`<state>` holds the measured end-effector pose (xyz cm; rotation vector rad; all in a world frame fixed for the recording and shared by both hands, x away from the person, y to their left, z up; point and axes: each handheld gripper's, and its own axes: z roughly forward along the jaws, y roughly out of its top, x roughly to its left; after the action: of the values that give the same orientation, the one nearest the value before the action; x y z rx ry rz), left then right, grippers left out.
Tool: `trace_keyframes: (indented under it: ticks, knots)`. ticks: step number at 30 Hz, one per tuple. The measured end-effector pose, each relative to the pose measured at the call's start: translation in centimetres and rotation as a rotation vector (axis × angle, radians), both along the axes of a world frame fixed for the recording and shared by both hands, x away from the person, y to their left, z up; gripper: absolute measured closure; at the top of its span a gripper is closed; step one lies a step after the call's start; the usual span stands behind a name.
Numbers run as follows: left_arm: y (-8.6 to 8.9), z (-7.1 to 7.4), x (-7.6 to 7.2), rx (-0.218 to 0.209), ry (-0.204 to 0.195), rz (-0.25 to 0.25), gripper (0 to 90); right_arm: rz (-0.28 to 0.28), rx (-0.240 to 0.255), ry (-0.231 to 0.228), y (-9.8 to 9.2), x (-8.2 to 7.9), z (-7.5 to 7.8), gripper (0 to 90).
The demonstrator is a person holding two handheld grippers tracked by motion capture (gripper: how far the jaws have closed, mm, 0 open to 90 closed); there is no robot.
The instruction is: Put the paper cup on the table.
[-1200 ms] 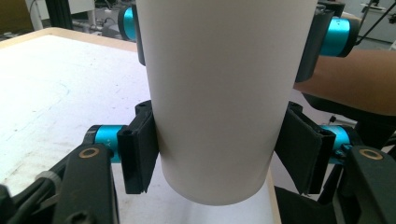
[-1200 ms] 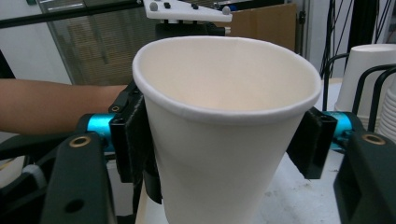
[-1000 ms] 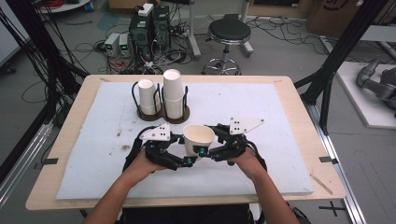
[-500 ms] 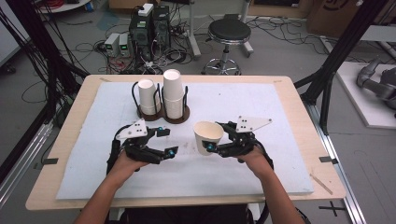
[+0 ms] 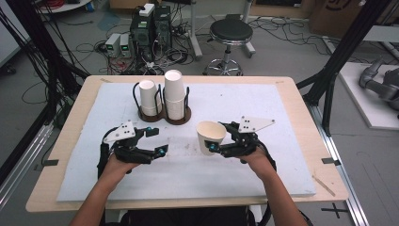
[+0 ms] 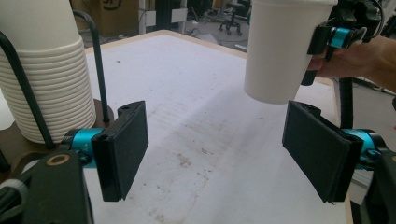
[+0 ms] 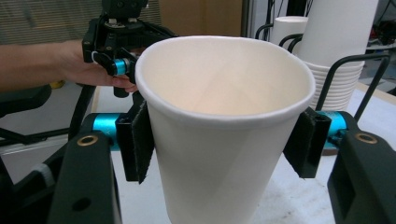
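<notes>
On the table (image 5: pixel 301 108), near its middle, the right gripper (image 5: pixel 214 147) clasps a blank white cup (image 5: pixel 209 136), lifted clear. Well left, the left gripper (image 5: pixel 157 141) has just been opening; nothing lies between its jaws. No writing is readable.
</notes>
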<state>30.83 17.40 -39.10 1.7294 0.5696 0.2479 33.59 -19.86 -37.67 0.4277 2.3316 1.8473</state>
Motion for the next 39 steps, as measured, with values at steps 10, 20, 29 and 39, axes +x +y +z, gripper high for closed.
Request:
trace_keyframes:
  ticks: [10,20,29,39]
  knots:
    - [1.0,-0.2,0.0,0.009,0.003,0.028,22.7,-0.055,-0.009,-0.018,-0.3,0.4,-0.1,36.1]
    - [2.5,-0.6,-0.5,-0.001,-0.003,0.078,22.7,-0.154,-0.022,-0.037,-1.5,1.1,-0.1,35.8]
    - [2.9,-1.2,-0.7,-0.001,0.005,0.084,22.7,-0.303,-0.024,-0.041,-3.3,2.6,-0.6,35.6]
    - [2.9,-1.7,-0.5,-0.006,0.014,0.086,22.7,-0.463,-0.041,-0.052,-5.4,4.0,-1.1,35.6]
